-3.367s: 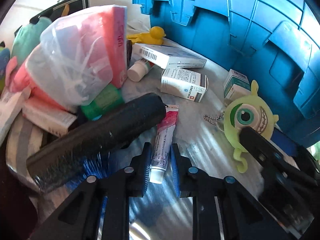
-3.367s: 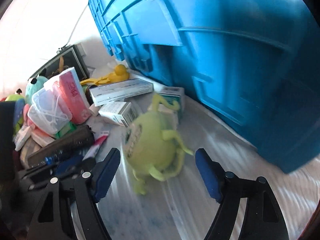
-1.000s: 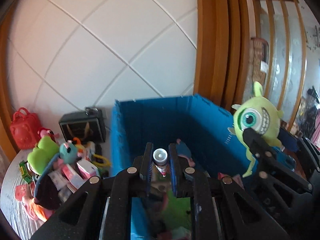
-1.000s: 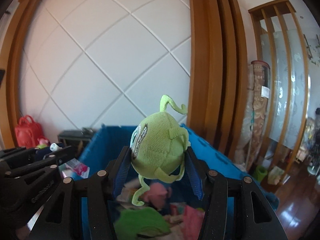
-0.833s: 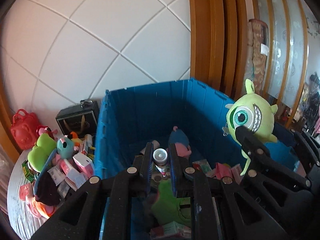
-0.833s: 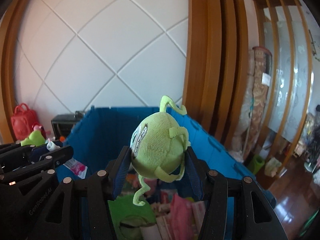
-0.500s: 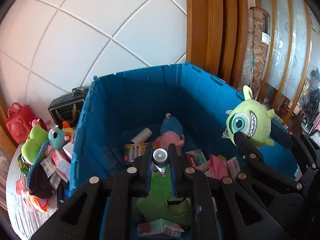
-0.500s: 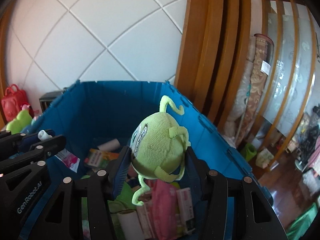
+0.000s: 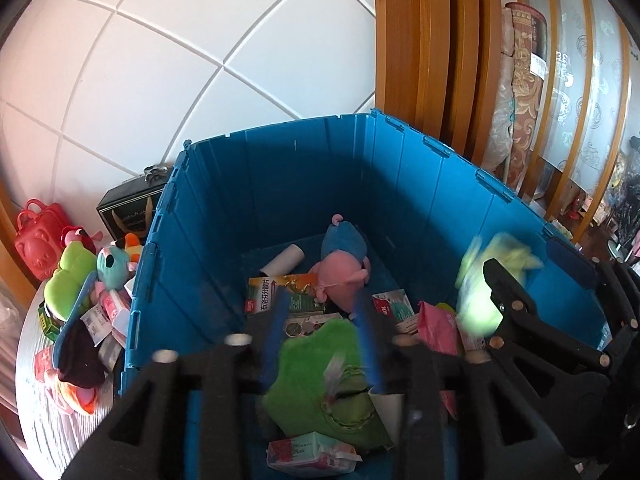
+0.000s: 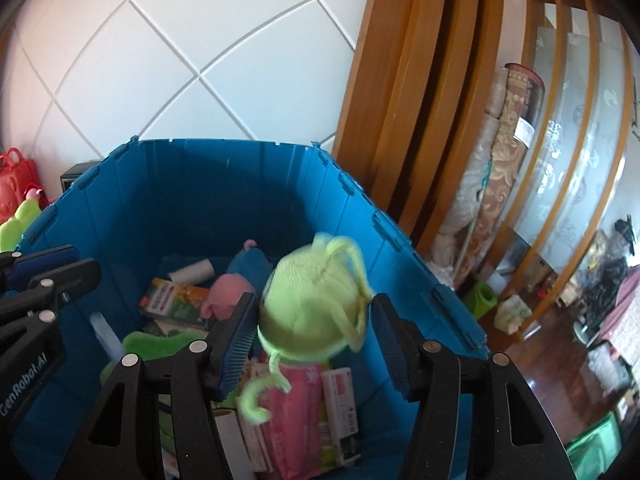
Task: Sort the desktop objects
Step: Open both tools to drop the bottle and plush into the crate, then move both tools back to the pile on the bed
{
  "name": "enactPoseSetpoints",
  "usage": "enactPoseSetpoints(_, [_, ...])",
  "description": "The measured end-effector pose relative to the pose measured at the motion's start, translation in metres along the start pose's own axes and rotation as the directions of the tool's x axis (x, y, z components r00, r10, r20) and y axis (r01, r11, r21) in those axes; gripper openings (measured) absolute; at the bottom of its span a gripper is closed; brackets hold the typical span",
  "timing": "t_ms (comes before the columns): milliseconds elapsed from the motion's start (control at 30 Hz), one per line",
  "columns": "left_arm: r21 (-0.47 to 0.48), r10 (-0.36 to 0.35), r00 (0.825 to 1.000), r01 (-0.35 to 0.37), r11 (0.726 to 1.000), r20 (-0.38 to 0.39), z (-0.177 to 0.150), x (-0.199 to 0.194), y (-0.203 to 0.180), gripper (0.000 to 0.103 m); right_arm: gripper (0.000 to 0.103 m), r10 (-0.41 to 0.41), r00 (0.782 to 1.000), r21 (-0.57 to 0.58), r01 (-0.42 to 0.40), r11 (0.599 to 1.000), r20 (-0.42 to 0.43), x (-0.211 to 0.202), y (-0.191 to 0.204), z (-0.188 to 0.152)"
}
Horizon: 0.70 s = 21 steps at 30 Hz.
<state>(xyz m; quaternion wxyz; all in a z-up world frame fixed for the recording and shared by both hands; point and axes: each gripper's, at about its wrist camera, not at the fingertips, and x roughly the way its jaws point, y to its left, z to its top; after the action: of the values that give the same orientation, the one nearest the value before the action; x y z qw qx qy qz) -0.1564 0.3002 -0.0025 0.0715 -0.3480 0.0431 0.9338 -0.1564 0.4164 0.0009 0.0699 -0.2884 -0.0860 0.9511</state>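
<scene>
Both grippers hover above the open blue crate [image 9: 304, 184], and the step in hand is the drop.

1. Right gripper [image 10: 316, 342]: the fingers stand spread, with a gap on each side of the green monster plush [image 10: 312, 308]. The plush is blurred between them and appears to be falling free toward the crate contents. In the left wrist view the same plush [image 9: 486, 276] shows as a smear over the right side of the crate.

2. Left gripper [image 9: 320, 336]: the fingers are parted and blurred. A small pale tube [image 9: 332, 372] shows streaked below them, over the green cloth [image 9: 320, 372]. We judge that it is released as well, but the blur does not let us confirm this.

3. Crate contents: a pink plush [image 9: 344, 276], a white roll [image 9: 282, 260], boxes [image 9: 280, 294] and a pink packet [image 10: 298, 408] lie at the bottom.

4. Remaining work: more toys and packets [image 9: 86, 296] sit on the desk [image 9: 32, 412] left of the crate, so we judge sorting to be only partly done.

Next move: we should keep both sets of fingers apart, lift clear of the crate rim, and swing back to the pile on the desk. The right gripper stands close to the left, so we should withdraw them without crossing paths.
</scene>
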Motion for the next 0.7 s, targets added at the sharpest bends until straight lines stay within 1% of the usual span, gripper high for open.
enactPoseSetpoints(33, [-0.004, 0.001, 1.000, -0.001, 1.000, 0.010, 0.000, -0.002, 0.001, 0.054, 0.066, 0.001, 1.000, 0.002, -0.001, 1.000, 0.003, -0.001, -0.001, 0.000])
enactPoseSetpoints(67, [-0.009, 0.003, 1.000, -0.003, 1.000, 0.021, 0.000, -0.003, 0.002, 0.059, 0.067, 0.001, 1.000, 0.001, -0.001, 1.000, 0.007, -0.002, -0.001, 0.000])
enactPoseSetpoints(100, [-0.010, 0.003, 1.000, -0.003, 1.000, 0.028, -0.001, -0.005, 0.003, 0.061, 0.069, -0.002, 1.000, -0.002, 0.002, 1.000, 0.011, -0.004, 0.000, 0.000])
enactPoseSetpoints(167, [-0.013, -0.002, 0.999, 0.002, 1.000, 0.035, -0.002, -0.007, 0.005, 0.061, 0.078, -0.011, 1.000, -0.005, 0.011, 1.000, 0.017, -0.006, 0.000, -0.001])
enactPoseSetpoints(233, [-0.017, -0.008, 0.999, 0.009, 1.000, 0.048, -0.003, -0.011, 0.007, 0.062, 0.096, -0.018, 0.999, 0.000, 0.018, 1.000, 0.031, -0.010, -0.001, -0.003])
enactPoseSetpoints(300, [-0.023, -0.009, 0.998, 0.010, 1.000, 0.066, -0.005, -0.017, 0.010, 0.062, 0.103, -0.027, 0.999, 0.009, 0.027, 1.000, 0.043, -0.015, -0.003, -0.004])
enactPoseSetpoints(400, [-0.032, -0.001, 0.994, 0.005, 0.999, 0.107, -0.007, -0.028, 0.018, 0.063, 0.103, -0.017, 0.998, 0.024, 0.016, 1.000, 0.058, -0.024, -0.006, -0.005])
enactPoseSetpoints(533, [-0.047, 0.009, 0.983, 0.000, 0.999, 0.185, -0.013, -0.047, 0.029, 0.064, 0.103, -0.014, 0.998, 0.048, 0.011, 0.999, 0.067, -0.033, -0.008, -0.008])
enactPoseSetpoints(633, [-0.082, 0.026, 0.971, -0.006, 0.997, 0.239, -0.019, -0.062, 0.046, 0.064, 0.103, 0.017, 0.996, 0.069, -0.023, 0.997, 0.083, -0.042, -0.005, -0.009])
enactPoseSetpoints(700, [-0.099, 0.033, 0.967, -0.008, 0.995, 0.254, -0.020, -0.068, 0.056, 0.064, 0.103, 0.053, 0.992, 0.077, -0.061, 0.995, 0.111, -0.052, 0.002, -0.007])
